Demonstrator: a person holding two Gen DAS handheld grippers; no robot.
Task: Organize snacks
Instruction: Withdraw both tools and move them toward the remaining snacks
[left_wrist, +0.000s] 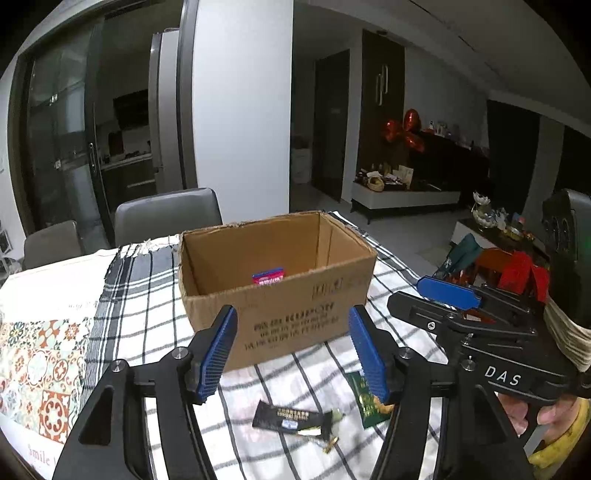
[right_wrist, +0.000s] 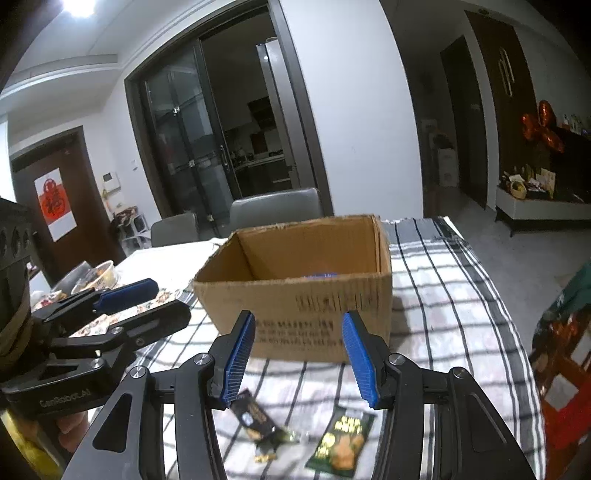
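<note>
An open cardboard box (left_wrist: 277, 291) (right_wrist: 306, 306) stands on the checked cloth, with a pink-red snack packet (left_wrist: 268, 276) on its floor. My left gripper (left_wrist: 293, 352) is open and empty in front of the box. On the cloth below it lie a black snack bar (left_wrist: 286, 417) and a green snack packet (left_wrist: 371, 404). My right gripper (right_wrist: 299, 356) is also open and empty, above the black snack bar (right_wrist: 255, 413) and the green snack packet (right_wrist: 341, 441). Each view shows the other gripper alongside: the right gripper (left_wrist: 443, 295), the left gripper (right_wrist: 147, 299).
A black-and-white checked cloth (left_wrist: 147, 295) covers the table, beside a patterned tile-print cloth (left_wrist: 40, 373) on the left. Grey chairs (left_wrist: 166, 218) stand behind the table. Food bowls (right_wrist: 96, 277) sit at the far left. Red and green items (left_wrist: 517, 269) lie beyond the table's right edge.
</note>
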